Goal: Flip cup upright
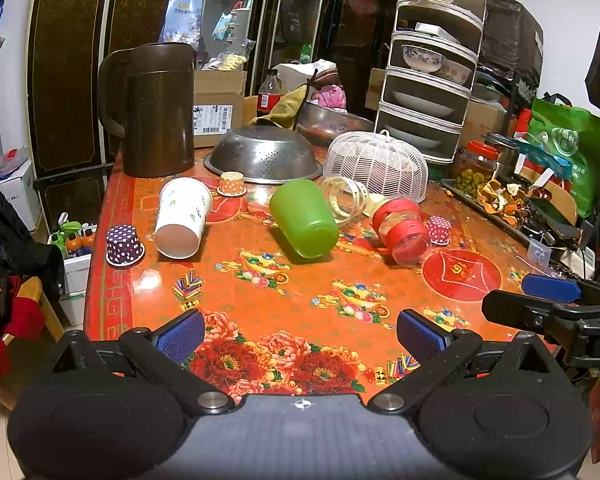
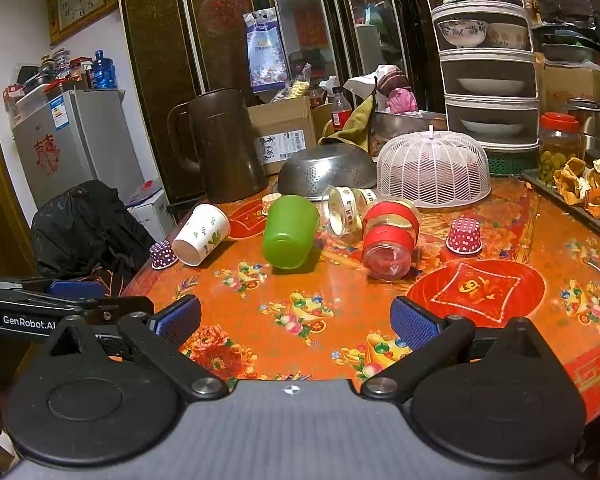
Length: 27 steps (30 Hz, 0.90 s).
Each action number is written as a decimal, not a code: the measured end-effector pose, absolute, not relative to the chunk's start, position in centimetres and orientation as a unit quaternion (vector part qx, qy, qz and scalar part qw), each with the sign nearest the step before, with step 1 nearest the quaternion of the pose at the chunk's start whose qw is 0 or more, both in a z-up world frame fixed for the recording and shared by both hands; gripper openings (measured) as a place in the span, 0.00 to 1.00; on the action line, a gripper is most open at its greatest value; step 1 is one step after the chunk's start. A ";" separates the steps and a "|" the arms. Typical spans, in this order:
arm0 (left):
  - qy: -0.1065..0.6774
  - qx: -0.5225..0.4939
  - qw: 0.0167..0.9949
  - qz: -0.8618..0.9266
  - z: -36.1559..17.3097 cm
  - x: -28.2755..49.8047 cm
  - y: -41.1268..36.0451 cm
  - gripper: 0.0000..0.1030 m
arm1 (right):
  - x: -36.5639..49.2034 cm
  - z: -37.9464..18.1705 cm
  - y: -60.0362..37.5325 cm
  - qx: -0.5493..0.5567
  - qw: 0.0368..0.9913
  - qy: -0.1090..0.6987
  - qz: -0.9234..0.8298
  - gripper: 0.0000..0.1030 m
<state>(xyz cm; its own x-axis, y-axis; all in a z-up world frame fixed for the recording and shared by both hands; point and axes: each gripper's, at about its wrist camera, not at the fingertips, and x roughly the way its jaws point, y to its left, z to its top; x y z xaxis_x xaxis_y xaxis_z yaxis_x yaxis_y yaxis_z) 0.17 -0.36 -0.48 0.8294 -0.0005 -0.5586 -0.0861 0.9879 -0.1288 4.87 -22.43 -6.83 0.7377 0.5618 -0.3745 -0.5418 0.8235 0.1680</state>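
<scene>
Several cups lie on their sides on the orange flowered table (image 1: pixel 284 304): a white paper cup (image 1: pixel 183 218) (image 2: pixel 201 229), a green plastic cup (image 1: pixel 304 218) (image 2: pixel 290 232), a clear cup with pale bands (image 1: pixel 346 200) (image 2: pixel 342 210) and a clear cup with red bands (image 1: pixel 402 230) (image 2: pixel 388 240). Small dotted cups stand upside down: purple (image 1: pixel 124 246) (image 2: pixel 163 254), orange (image 1: pixel 231 183), red (image 1: pixel 439 230) (image 2: pixel 465 236). My left gripper (image 1: pixel 300 336) is open and empty above the table's near edge. My right gripper (image 2: pixel 296 320) is open and empty, to the right of the left one.
At the back stand a brown jug (image 1: pixel 152 112) (image 2: pixel 220 144), an upturned steel colander (image 1: pixel 264 154) (image 2: pixel 326 166), a white mesh food cover (image 1: pixel 376 164) (image 2: pixel 434 168), a cardboard box (image 1: pixel 216 108) and a tiered dish rack (image 1: pixel 432 60). A tray of peels (image 1: pixel 496 196) lies at the right edge.
</scene>
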 end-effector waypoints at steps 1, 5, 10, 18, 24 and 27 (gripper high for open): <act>0.291 -0.074 0.954 0.022 -0.5 0.2 -0.4 1.00 | 4.9 -6.8 -22.4 0.024 0.932 0.209 0.296 0.99; 0.292 -0.074 0.953 0.022 -0.6 0.2 -0.4 1.00 | 4.8 -6.9 -22.4 0.024 0.932 0.210 0.296 0.99; 0.292 -0.075 0.953 0.022 -0.8 0.2 -0.4 1.00 | 4.8 -6.9 -22.5 0.025 0.932 0.210 0.295 0.99; 0.294 -0.075 0.953 0.022 -0.8 0.3 -0.5 1.00 | 4.9 -6.9 -22.6 0.027 0.931 0.213 0.296 0.99; 0.295 -0.075 0.952 0.022 -0.8 0.4 -0.5 1.00 | 4.9 -7.0 -22.6 0.028 0.930 0.214 0.297 0.99; 0.296 -0.075 0.952 0.023 -0.7 0.4 -0.5 1.00 | 5.0 -6.9 -22.6 0.027 0.930 0.214 0.297 0.99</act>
<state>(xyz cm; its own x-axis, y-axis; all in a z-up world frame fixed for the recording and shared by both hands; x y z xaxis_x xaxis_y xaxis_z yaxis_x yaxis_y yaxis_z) 0.44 -0.49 -0.74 0.8242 -0.0011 -0.5664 -0.0871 0.9879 -0.1287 4.96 -22.61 -6.95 0.7322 0.5634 -0.3826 -0.5405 0.8225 0.1768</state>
